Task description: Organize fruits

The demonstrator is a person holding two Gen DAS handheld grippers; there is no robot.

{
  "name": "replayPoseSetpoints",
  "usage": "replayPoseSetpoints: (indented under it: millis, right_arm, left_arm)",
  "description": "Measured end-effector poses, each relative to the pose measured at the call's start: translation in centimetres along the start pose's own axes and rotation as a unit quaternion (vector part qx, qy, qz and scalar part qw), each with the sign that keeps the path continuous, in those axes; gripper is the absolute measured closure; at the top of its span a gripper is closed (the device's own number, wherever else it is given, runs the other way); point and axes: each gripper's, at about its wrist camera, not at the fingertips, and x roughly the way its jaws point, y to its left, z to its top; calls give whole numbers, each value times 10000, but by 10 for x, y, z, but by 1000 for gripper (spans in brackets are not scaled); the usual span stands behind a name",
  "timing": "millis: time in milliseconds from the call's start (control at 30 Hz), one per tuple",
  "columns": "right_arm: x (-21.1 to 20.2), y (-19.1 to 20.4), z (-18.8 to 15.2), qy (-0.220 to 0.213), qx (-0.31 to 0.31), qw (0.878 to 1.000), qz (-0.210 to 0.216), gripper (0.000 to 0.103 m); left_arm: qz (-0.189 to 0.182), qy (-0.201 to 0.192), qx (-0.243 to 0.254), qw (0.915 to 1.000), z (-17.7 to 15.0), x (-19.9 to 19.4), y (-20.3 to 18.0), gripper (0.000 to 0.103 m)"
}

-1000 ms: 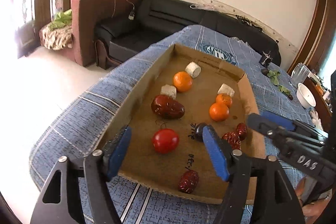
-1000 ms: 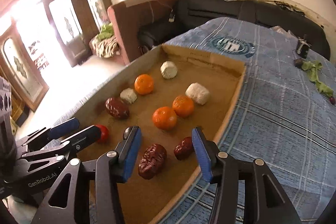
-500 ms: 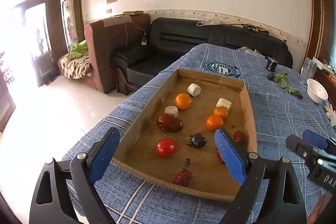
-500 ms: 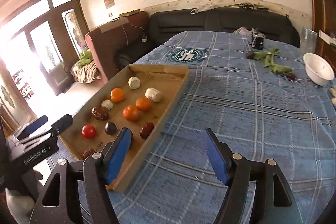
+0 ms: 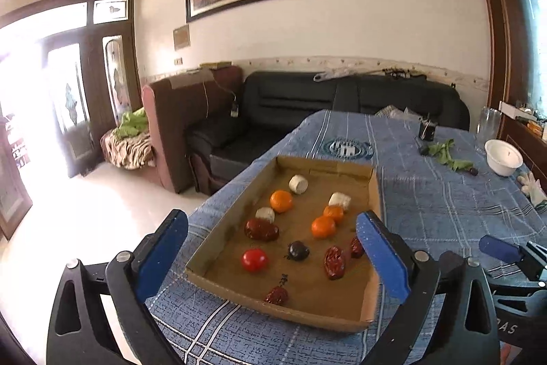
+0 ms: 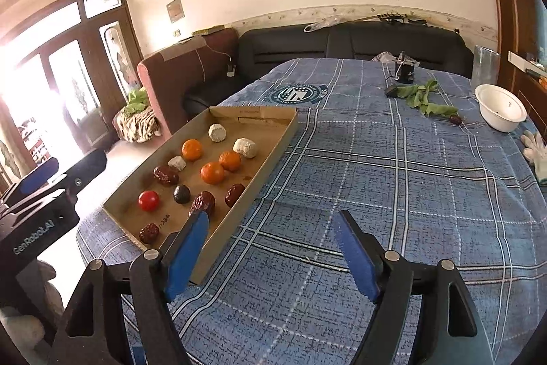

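Observation:
A shallow cardboard tray [image 5: 374, 194] [image 6: 270, 156] lies on the blue plaid table near its left edge. It holds three oranges [image 5: 281, 200] [image 6: 212, 172], a red tomato [image 5: 254, 259] [image 6: 148, 200], a dark round fruit [image 5: 298, 250] [image 6: 181, 194], several red dates [image 5: 261, 229] [image 6: 202, 203] and three white lumps [image 5: 298, 184] [image 6: 244, 147]. My left gripper [image 5: 273, 257] is open and empty, held above the tray's near end. My right gripper [image 6: 271, 250] is open and empty, over the cloth to the right of the tray.
A white bowl [image 6: 501, 111], green leaves [image 6: 424, 98], a small black object [image 6: 405, 72], a clear glass jar [image 6: 485, 64] and a white glove [image 6: 538, 153] lie at the table's far right. A black sofa [image 5: 342, 98] and brown armchair [image 5: 177, 112] stand behind the table.
Both grippers have pulled back and up from the tray, open and empty throughout. The right gripper has swung right over the tablecloth. The fruits stay in place.

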Motion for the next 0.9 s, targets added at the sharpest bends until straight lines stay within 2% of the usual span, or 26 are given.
replayPoseSetpoints:
  millis: [200, 300, 433, 500, 733, 900]
  right_arm:
    - [-4, -3, -4, -16, 12, 9999, -134, 18]
    - [-6, -2, -7, -38, -32, 9998, -211, 18]
    - [-8, -1, -8, -52, -64, 9998, -191, 16]
    - [-8, -1, -9, -46, -65, 9998, -171, 16]
    - [-1, -1, -13, 69, -42, 9999, -144, 15]
    - [7, -2, -16, 160, -40, 9997, -156, 15]
  left_arm:
    - [3, -191, 82, 9998, 2, -12, -9, 3]
    - [68, -507, 102, 9986, 2, -24, -12, 3]
    - [354, -1179, 75, 9924, -4, -49, -16, 0]
    - [508, -1253, -4, 9908, -4, -52, -16, 0]
    - [368, -387, -78, 9985, -4, -22, -16, 0]
    - [87, 223, -119, 9996, -14, 3, -16, 0]
